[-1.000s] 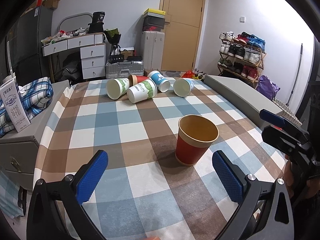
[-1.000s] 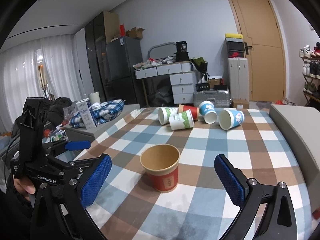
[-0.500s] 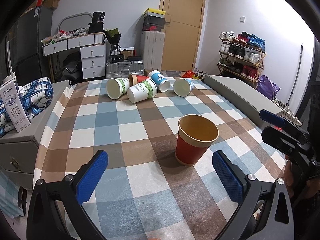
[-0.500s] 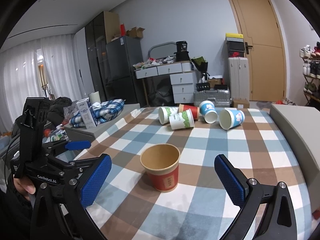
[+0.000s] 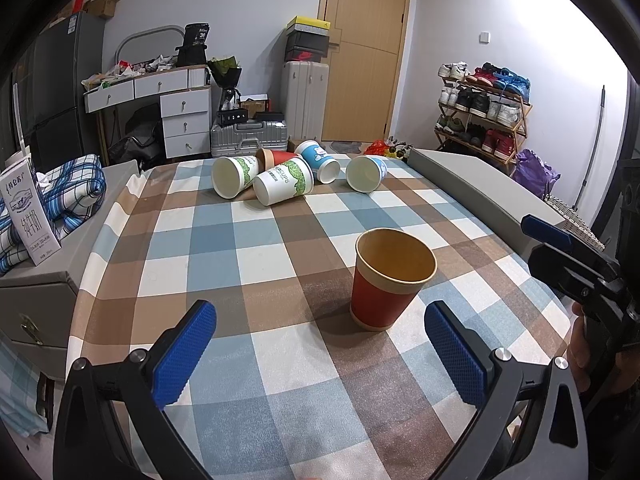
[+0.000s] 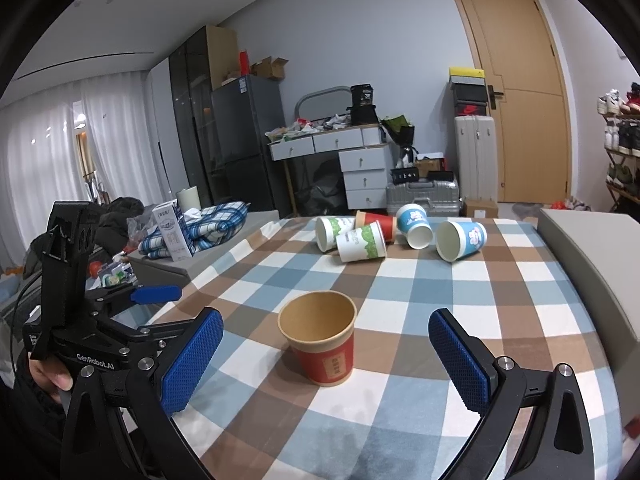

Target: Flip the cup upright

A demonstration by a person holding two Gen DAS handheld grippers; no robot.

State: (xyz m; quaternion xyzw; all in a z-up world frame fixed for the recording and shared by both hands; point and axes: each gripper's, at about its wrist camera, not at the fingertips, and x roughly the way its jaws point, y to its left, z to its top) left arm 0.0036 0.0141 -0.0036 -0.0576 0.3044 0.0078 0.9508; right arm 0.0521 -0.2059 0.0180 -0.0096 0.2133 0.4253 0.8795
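Note:
A red paper cup point(image 5: 386, 280) stands upright on the checked tablecloth point(image 5: 240, 256), mouth up; it also shows in the right wrist view point(image 6: 322, 344). My left gripper point(image 5: 320, 354) is open and empty, just short of the cup, which sits toward its right finger. My right gripper point(image 6: 326, 364) is open and empty, with the cup standing between and just beyond its fingertips. Several more paper cups point(image 5: 280, 178) lie on their sides at the far end of the table, also in the right wrist view point(image 6: 362, 240).
A milk carton point(image 5: 26, 212) and a folded plaid cloth point(image 5: 76, 196) lie on a grey surface left of the table. A grey box point(image 6: 592, 264) runs along the table's right side. Drawers, suitcases and a shoe rack point(image 5: 484, 108) stand beyond.

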